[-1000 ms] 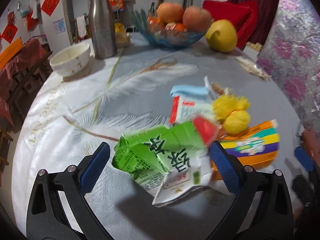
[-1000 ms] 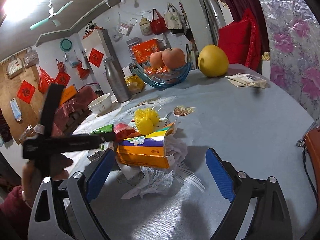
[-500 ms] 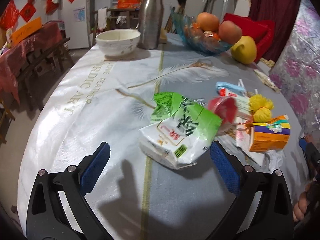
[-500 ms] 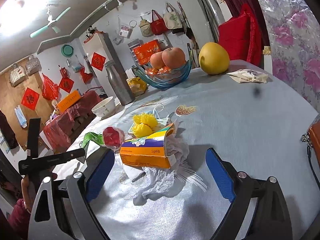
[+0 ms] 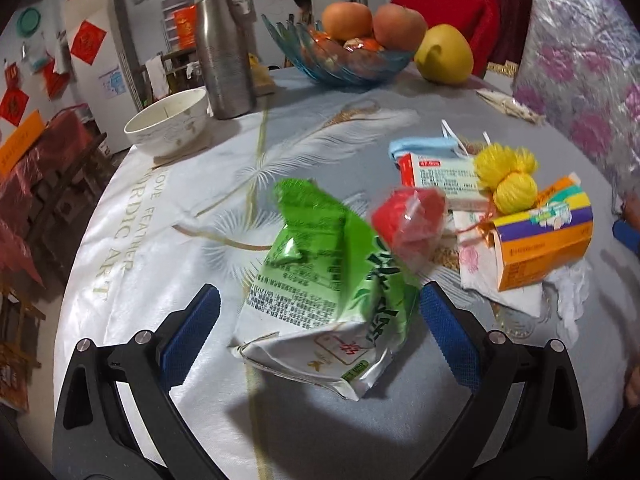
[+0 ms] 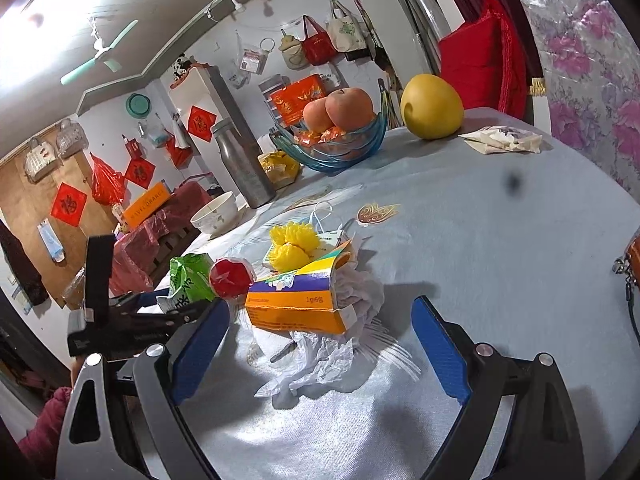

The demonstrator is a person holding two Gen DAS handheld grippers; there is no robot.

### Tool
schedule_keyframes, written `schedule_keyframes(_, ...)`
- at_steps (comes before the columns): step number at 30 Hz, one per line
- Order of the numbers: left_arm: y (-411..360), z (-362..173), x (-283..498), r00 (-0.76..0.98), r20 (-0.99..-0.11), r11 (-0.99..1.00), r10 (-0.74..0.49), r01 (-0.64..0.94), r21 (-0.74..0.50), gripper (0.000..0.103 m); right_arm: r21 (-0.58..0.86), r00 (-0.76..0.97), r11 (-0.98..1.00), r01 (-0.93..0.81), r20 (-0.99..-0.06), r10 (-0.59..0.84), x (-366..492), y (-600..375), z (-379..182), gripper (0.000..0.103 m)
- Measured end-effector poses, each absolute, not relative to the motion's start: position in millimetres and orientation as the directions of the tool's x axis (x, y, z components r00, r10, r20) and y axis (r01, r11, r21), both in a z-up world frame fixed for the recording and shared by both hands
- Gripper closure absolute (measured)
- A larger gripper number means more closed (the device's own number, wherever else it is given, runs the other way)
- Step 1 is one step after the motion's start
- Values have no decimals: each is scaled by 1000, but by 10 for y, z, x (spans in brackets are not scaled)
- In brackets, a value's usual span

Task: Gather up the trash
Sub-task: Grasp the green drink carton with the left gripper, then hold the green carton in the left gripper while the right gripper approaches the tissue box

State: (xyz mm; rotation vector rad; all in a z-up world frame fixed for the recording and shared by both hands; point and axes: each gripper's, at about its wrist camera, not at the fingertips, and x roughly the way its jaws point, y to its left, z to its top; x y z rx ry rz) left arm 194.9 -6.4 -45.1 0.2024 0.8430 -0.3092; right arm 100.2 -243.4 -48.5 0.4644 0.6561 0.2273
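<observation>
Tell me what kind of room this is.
Most likely a lived-in home dining area: a cloth-covered round table with a fruit bowl and steel flask, a fridge and bags hanging on the wall.

Motion-blurred red wrapper (image 5: 408,220); green carton (image 6: 188,280) partly hidden behind left tool (image 6: 132,320).
</observation>
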Motion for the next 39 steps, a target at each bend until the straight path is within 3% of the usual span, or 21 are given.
schedule_keyframes(16, -31, -457, 2030, 677, -726, 950, -117, 290, 118, 7, 479, 769, 875, -62, -536, 348, 1002, -2418, -497, 12)
schedule_keyframes(19, 25, -476, 2084, 655, -741, 954, -150, 293, 66, 9, 479, 769, 875, -62, -536, 348, 999, -2416, -496, 12)
schedule_keyframes(22, 74, -449, 2039, 658, -728, 952, -191, 305, 26, 29, 479, 771, 876, -62, -534, 347, 995, -2414, -496, 12)
schedule_keyframes(30, 415, -315, 1655, 712, -657, 963, -248, 253, -89, 30, 451, 762, 890, -67, -553, 337, 1023, -2350, -495, 12)
schedule_keyframes(36, 481, -299, 1605, 709, -653, 961, -266, 250, -121, 29, 305, 717, 946, -108, -635, 287, 1201, -2030, -471, 12)
schedule_keyframes(39, 540, -318, 1630, 696, -658, 956, -287, 248, -154, 29, 296, 657, 940, -168, -678, 331, 1383, -1871, -519, 16)
